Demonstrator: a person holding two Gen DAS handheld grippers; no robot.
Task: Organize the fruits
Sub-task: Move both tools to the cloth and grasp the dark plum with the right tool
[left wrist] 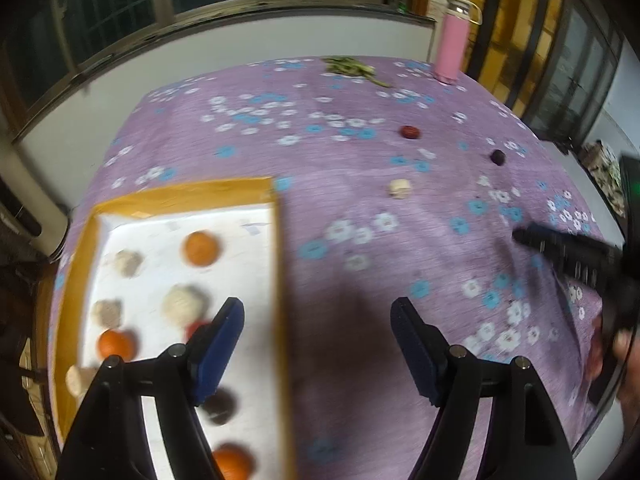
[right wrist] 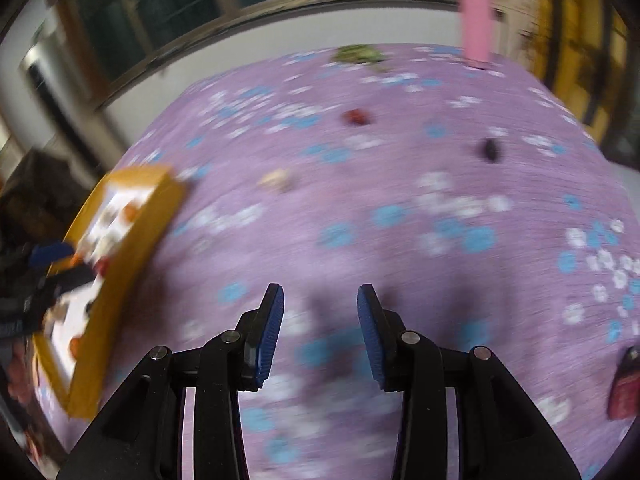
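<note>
Left tool (left wrist: 318, 354): fingers spread wide with nothing between them, the left blue pad (left wrist: 218, 354) over the tray's white floor, the right one over the cloth.
Right tool (right wrist: 320, 334): jaws parted, nothing held, hanging above bare flowered cloth; from the left wrist view it shows as a dark shape at the right edge (left wrist: 576, 256).
Tray (left wrist: 280, 280): shallow box with yellow walls and a white floor, sitting at the left of the counter (left wrist: 360, 152); the right wrist view shows it at far left (right wrist: 120, 280).
Fruits in the tray: several oranges, one near the far end (left wrist: 201, 248), one at the left side (left wrist: 116, 345), one at the near end (left wrist: 234, 462); pale round pieces between them, the biggest (left wrist: 185, 304) just beyond the left pad; a dark piece (left wrist: 219, 406) partly hidden by that pad (motion blur hides finer detail).
Loose fruits on the cloth: a red one (left wrist: 410, 132) farthest back, a dark purple one (left wrist: 498, 157) to its right, a pale one (left wrist: 400, 188) nearer, all well apart from the tray.
Pink bottle (left wrist: 452, 46): upright at the far edge of the counter.
Green scraps (left wrist: 352, 67): a small heap near the bottle, to its left.
</note>
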